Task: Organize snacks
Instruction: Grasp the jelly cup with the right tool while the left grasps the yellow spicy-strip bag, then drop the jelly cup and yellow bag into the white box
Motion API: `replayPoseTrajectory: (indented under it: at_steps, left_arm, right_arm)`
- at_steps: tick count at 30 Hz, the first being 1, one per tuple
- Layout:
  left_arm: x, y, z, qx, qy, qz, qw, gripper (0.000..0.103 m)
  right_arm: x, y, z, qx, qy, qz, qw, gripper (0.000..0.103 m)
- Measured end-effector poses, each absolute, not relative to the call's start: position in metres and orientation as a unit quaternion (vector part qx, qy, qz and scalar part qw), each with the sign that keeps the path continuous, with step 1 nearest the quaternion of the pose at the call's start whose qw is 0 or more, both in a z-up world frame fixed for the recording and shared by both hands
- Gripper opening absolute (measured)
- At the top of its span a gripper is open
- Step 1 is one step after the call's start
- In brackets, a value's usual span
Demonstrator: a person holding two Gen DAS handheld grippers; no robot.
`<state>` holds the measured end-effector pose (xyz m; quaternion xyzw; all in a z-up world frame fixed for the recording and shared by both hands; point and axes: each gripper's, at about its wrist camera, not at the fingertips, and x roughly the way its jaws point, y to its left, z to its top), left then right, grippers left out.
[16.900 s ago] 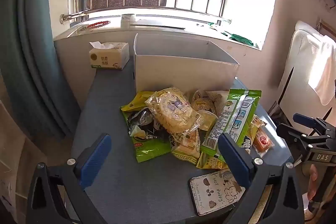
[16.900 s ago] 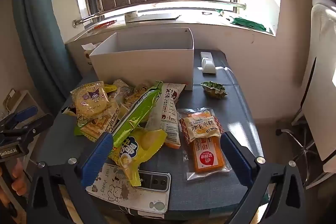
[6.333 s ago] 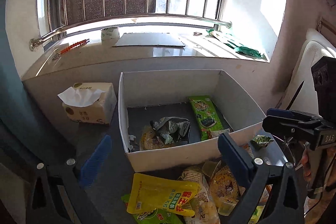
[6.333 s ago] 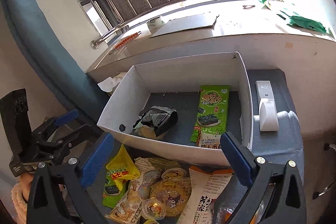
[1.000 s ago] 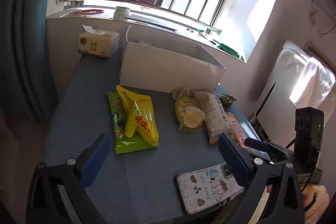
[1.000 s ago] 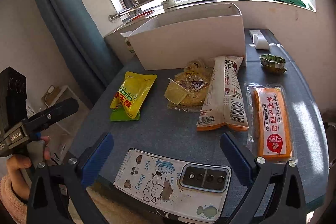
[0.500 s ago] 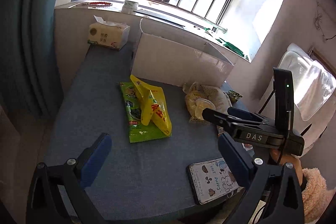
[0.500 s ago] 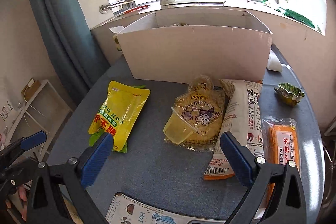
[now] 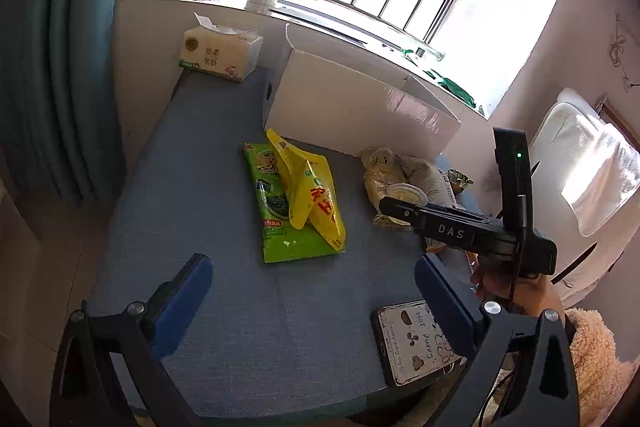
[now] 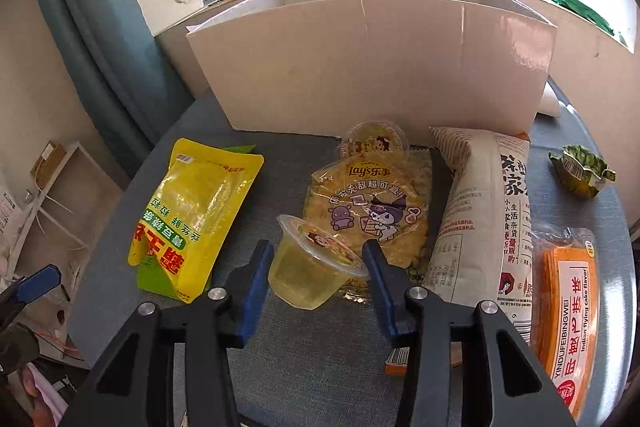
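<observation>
Right wrist view reads "Lay's" on the chip bag (image 10: 370, 211); right gripper (image 10: 318, 269) straddles jelly cup (image 10: 314, 267), fingers spread; left gripper (image 9: 312, 291) gapes wide.

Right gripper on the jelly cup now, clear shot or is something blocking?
Probably yes. The right gripper has its jaws open on either side of the jelly cup, nothing between them. The cup leans on the Lay's chip bag, which may shift.

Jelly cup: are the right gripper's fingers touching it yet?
Cannot tell. In the right wrist view the fingers flank the jelly cup closely, but neither contact nor gap shows plainly.
</observation>
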<state>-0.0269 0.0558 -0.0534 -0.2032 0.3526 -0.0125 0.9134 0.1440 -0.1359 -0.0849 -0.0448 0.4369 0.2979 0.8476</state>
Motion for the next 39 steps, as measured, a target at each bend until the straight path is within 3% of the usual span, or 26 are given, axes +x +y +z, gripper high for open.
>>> replayPoseTrajectory:
  at_steps: [10,22,23,28,39]
  left_arm:
    - [0.017,0.033,-0.064,-0.159,0.391,-0.022,0.906,0.103]
    - [0.112,-0.006,-0.099,0.032,0.476,0.065,0.877,0.102]
    - [0.115,-0.007,-0.102,0.038,0.477,0.068,0.876,0.101]
    - [0.115,-0.006,-0.102,0.054,0.462,0.051,0.884,0.052]
    - [0.077,0.026,-0.052,-0.092,0.398,-0.045,0.912,0.05]
  right_arm:
    - [0.105,-0.182,-0.036,0.011,0.378,0.341,0.86,0.05]
    - [0.086,-0.223,-0.027,0.049,0.365,0.341,0.865,0.05]
    - [0.085,-0.225,-0.028,0.048,0.364,0.341,0.865,0.05]
    - [0.086,-0.23,-0.032,0.057,0.368,0.343,0.862,0.05]
    - [0.095,-0.228,-0.036,0.076,0.376,0.356,0.852,0.05]
